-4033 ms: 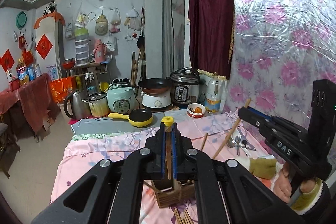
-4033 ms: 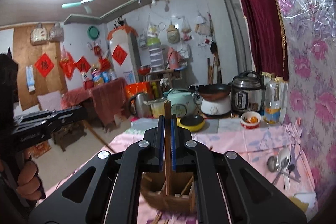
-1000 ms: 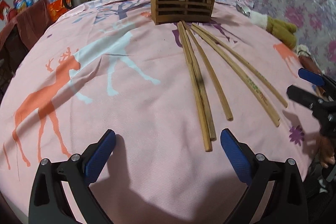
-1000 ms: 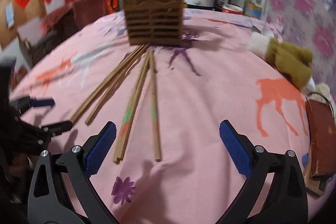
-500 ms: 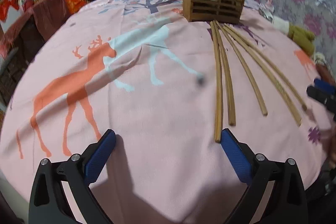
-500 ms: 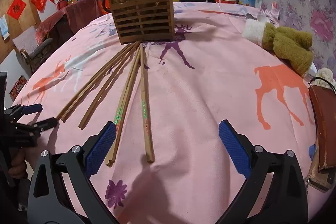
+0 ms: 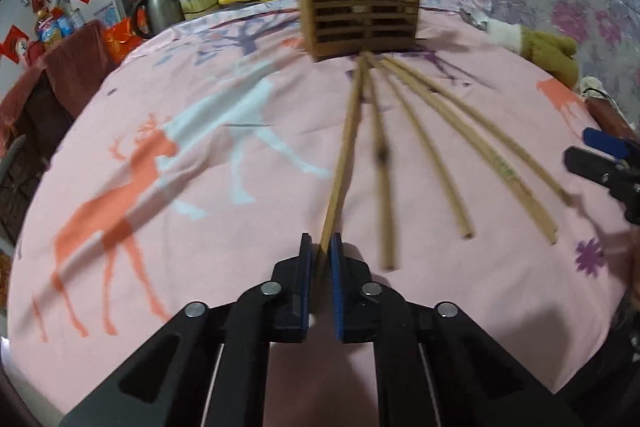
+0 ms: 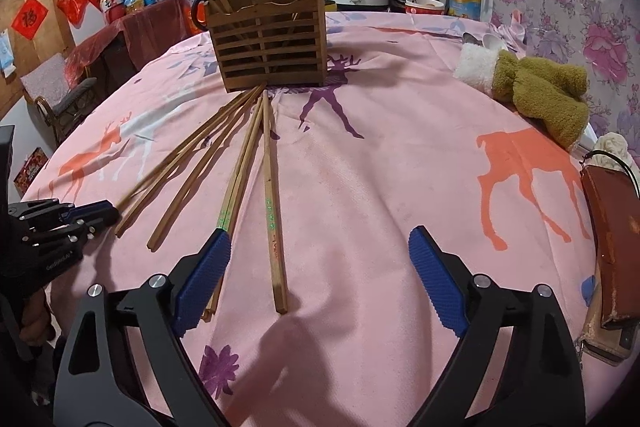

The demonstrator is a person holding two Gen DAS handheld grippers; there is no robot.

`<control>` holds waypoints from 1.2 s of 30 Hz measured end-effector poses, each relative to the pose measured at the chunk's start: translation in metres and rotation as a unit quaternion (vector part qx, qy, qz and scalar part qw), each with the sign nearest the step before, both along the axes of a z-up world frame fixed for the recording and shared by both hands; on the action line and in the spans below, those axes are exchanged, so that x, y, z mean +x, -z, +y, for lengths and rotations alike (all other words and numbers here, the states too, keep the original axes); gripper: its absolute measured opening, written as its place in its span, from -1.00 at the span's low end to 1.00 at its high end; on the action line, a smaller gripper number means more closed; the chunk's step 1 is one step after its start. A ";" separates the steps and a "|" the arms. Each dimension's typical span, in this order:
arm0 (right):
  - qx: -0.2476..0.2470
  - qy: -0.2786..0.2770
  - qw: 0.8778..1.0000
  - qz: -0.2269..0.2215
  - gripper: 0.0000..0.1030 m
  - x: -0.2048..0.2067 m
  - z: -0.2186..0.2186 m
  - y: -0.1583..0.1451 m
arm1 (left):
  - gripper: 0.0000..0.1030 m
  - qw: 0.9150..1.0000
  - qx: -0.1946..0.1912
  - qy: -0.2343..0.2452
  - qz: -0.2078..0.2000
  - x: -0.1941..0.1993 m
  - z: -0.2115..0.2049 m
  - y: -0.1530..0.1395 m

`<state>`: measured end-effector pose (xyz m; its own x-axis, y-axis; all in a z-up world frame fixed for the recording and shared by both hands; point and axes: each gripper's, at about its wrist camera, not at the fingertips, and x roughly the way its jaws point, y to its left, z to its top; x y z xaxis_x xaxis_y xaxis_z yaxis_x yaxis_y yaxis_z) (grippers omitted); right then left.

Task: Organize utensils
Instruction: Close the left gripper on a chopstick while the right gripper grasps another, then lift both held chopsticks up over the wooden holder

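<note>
Item 1, L gripper: jaws have just closed, blue pads pinched on near end of leftmost chopstick; stick runs from the pads away toward the holder, rest of it on the cloth. Item 2, R gripper: jaws wide apart, just narrowed a little, gripping nothing; near end of green-marked chopstick lies on the cloth betw. the pads, closer to the left pad, touching neither; a pair of chopsticks passes under/behind the left pad, contact can't be told. Item 3, loose chopsticks: fanned on pink deer-print cloth of table, far ends bunched at the holder's foot, near ends spread toward the grippers. Item 4, wooden slatted holder: upright, mid-table, several chopsticks standing in it, leaning. Item 5, olive plush item w/ white cuff: right side of table, well apart from sticks. Item 6, brown case: right edge. Far: cookers, pots, bottles along back wall.
</note>
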<state>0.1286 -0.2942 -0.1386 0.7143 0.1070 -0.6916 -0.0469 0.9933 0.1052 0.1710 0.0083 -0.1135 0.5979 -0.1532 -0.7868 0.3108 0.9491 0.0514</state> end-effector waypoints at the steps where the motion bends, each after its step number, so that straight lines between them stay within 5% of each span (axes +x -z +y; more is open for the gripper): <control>1: 0.001 -0.001 1.000 0.000 0.70 0.000 0.000 0.001 | -0.77 1.000 -0.009 -0.014 0.008 0.004 0.009 0.000; 4: 0.002 -0.005 1.000 -0.001 0.70 0.000 0.002 0.000 | -0.78 0.999 -0.033 -0.032 0.029 0.012 0.027 -0.002; 9: -0.001 -0.010 1.000 -0.004 0.69 -0.001 0.004 0.000 | -0.63 1.000 0.018 -0.022 -0.010 0.000 0.002 0.001; 13: 0.003 -0.020 1.000 0.003 0.46 -0.003 0.005 0.002 | -0.86 0.999 -0.046 -0.028 0.003 0.002 0.017 0.001; 18: 0.008 -0.033 0.999 0.003 0.22 -0.009 0.007 0.003 | -0.88 0.995 -0.090 -0.034 -0.009 -0.006 0.031 -0.011; 22: 0.000 -0.042 0.999 0.016 -0.08 -0.011 0.010 0.010 | -0.88 0.994 -0.097 -0.049 -0.005 -0.001 0.038 -0.012; 30: -0.027 -0.048 0.998 0.027 -0.36 -0.007 0.020 0.024 | -0.88 0.995 -0.092 -0.048 0.010 0.001 0.036 -0.003; 33: -0.033 -0.060 0.998 0.018 -0.84 -0.012 0.025 0.024 | -0.87 0.994 -0.090 -0.052 0.014 0.001 0.035 0.001; 36: -0.031 -0.057 0.998 0.005 -0.85 -0.015 0.023 0.017 | -0.87 0.995 -0.083 -0.054 0.011 0.000 0.033 0.001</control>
